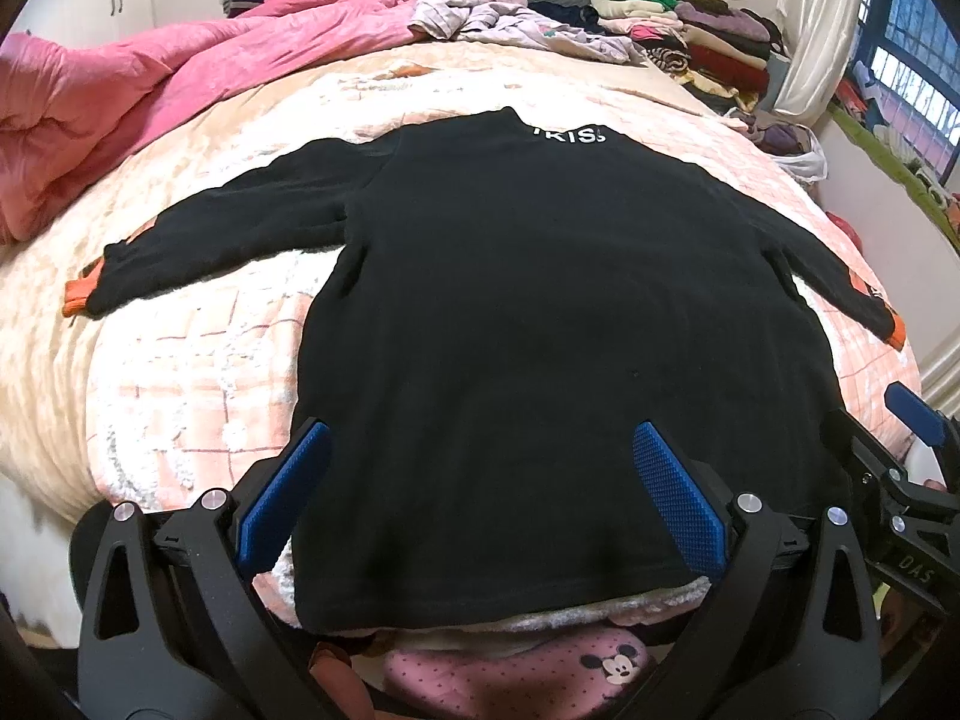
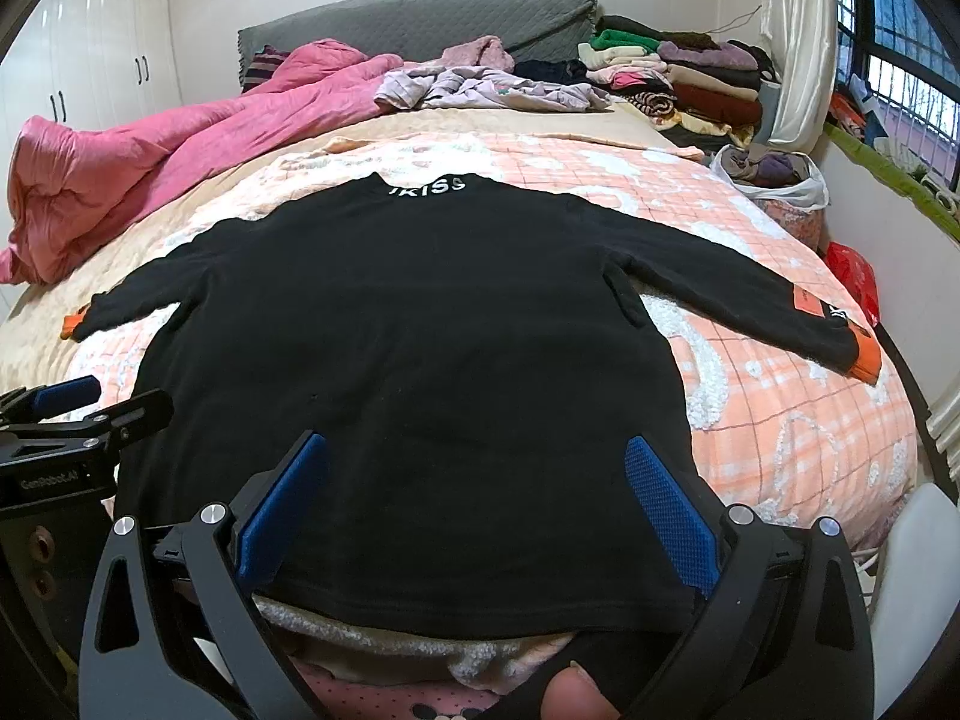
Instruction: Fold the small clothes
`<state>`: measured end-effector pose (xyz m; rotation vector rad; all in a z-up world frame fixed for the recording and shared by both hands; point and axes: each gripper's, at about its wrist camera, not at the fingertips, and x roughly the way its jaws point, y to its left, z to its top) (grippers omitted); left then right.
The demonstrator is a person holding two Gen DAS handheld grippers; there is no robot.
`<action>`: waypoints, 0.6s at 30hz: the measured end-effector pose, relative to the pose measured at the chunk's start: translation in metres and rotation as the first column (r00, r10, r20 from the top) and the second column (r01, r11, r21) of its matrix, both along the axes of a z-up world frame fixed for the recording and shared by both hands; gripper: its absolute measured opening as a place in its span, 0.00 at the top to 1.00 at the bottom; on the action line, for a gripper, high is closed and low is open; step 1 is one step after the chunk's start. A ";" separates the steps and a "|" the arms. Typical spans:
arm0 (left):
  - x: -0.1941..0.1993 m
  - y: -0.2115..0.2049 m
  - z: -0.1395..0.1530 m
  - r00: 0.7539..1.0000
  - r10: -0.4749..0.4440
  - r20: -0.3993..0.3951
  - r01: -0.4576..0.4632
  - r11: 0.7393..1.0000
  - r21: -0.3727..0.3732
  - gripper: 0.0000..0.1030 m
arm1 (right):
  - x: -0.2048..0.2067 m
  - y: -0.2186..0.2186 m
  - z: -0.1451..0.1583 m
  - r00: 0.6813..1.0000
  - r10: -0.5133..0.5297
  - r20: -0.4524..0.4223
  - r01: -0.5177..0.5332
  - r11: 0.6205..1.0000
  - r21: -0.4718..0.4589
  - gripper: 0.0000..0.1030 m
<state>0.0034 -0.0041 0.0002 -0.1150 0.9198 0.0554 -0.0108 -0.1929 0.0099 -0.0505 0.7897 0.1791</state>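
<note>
Black long-sleeved top [image 1: 540,330] lies flat on the bed [image 1: 198,360], spread out ahead of both grippers, collar at the far end, hem nearest; both sleeves stretched out to the sides with orange cuffs [image 1: 81,294] at the tips; white lettering on the collar partly cut off by the fold, not fully readable. Left gripper [image 1: 480,504] sits over the hem, its 2 blue pads [image 1: 282,498] spread wide apart, nothing clamped between them; whether the pads touch the fabric cannot be told. Right gripper [image 2: 477,504] likewise over the hem, blue pads wide apart, holding nothing; contact with the cloth unclear. In the left wrist view the right gripper shows only partly at the right edge; in the right wrist view the left gripper [image 2: 90,408] is cut off at the left edge. Below the hem a pink dotted garment with a cartoon mouse [image 1: 612,666] is half hidden by the gripper frame; a fingertip [image 2: 570,696] pokes in at the bottom edge of the right wrist view. Beyond the top: pink quilt [image 1: 120,96] far left, loose pale clothes [image 1: 510,24] far centre, stack of folded clothes [image 1: 690,36] far right; details blurred by the fisheye.
</note>
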 end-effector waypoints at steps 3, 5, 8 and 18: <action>0.001 -0.001 -0.001 1.000 -0.002 -0.002 0.002 1.000 0.003 0.08 | 0.000 0.000 0.000 1.000 0.000 0.000 0.000 1.000 0.001 0.04; 0.002 -0.001 -0.001 1.000 -0.003 -0.003 0.003 1.000 0.001 0.08 | 0.000 0.000 0.000 1.000 0.000 -0.001 0.000 1.000 0.001 0.04; 0.004 -0.001 -0.001 1.000 -0.005 -0.002 0.005 1.000 -0.004 0.08 | 0.002 -0.001 0.000 1.000 -0.003 0.000 0.003 1.000 0.002 0.04; 0.019 -0.002 -0.001 1.000 -0.023 -0.003 0.022 1.000 -0.014 0.08 | 0.010 -0.005 -0.003 1.000 -0.012 -0.017 0.012 1.000 0.011 0.04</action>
